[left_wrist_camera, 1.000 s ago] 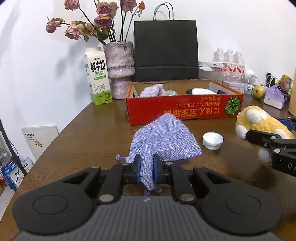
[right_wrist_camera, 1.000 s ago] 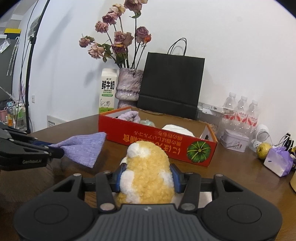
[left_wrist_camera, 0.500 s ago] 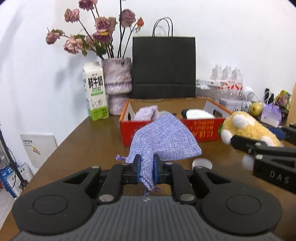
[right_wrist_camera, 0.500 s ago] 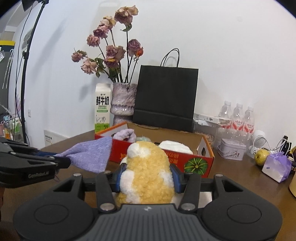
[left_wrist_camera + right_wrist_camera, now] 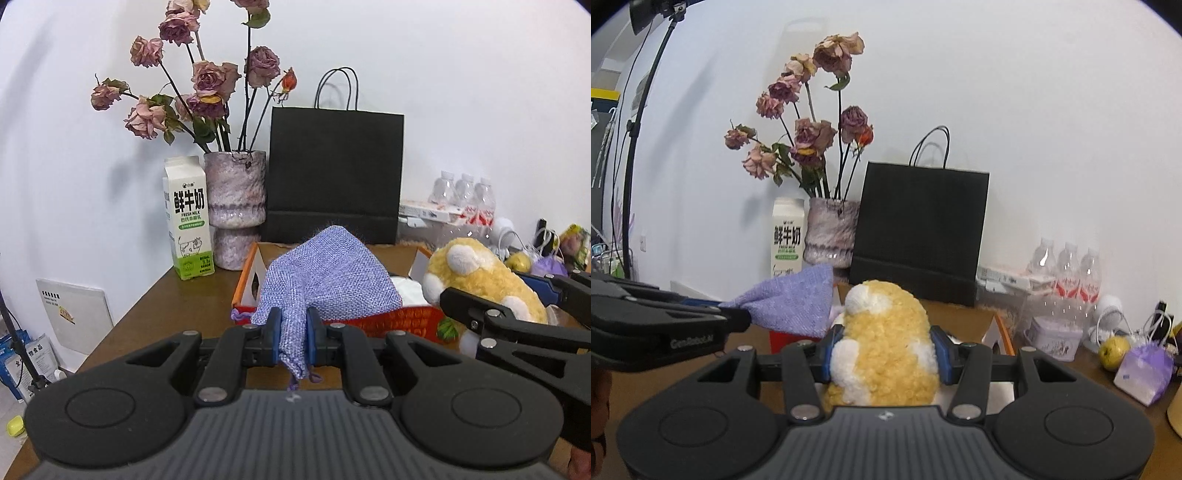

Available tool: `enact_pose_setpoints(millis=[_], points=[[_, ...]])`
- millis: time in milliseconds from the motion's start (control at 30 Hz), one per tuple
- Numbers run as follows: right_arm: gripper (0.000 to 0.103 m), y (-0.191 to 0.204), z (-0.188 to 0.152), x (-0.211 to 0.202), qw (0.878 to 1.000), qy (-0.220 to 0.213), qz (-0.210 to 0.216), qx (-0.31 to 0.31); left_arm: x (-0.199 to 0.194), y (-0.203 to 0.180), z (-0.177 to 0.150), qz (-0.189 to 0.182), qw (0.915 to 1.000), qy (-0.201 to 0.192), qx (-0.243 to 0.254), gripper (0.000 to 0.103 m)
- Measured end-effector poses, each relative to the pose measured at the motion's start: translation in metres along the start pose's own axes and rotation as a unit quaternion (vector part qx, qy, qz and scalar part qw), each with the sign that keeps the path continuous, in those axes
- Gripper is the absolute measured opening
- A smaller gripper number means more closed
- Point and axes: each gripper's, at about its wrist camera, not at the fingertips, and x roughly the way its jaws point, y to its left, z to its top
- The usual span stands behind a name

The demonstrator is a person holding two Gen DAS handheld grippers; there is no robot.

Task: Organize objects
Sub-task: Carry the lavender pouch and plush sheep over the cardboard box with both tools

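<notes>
The purple pouch (image 5: 325, 273) is clenched in the left gripper (image 5: 292, 334) and the plush toy (image 5: 882, 343) in the right gripper (image 5: 885, 349). Both are held up near the red box (image 5: 402, 319), presumably for dropping in.

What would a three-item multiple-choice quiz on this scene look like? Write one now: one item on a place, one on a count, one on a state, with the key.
1. Where does the milk carton stand?
A. Beside the vase
B. Inside the red box
C. On top of the black paper bag

2. How many water bottles stand by the wall?
A. One
B. Three
C. Five

3. What is the left gripper doing?
A. Hanging open
B. Shut on the purple pouch
C. Shut on a bottle

Key: 1 A, the carton touches the table right next to the vase. 2 B, three caps show in a row. 3 B, the pouch's neck is pinched between its fingers, while the right gripper clamps the plush toy.
</notes>
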Motion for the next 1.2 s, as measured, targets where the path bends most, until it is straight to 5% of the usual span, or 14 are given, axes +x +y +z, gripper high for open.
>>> enact_pose_setpoints(millis=[1200], points=[[0.048,-0.037,0.017,0.134,1.000,0.006,0.000,0.021,0.119,-0.011,0.047,0.000,0.9996,0.006,-0.027,0.014]])
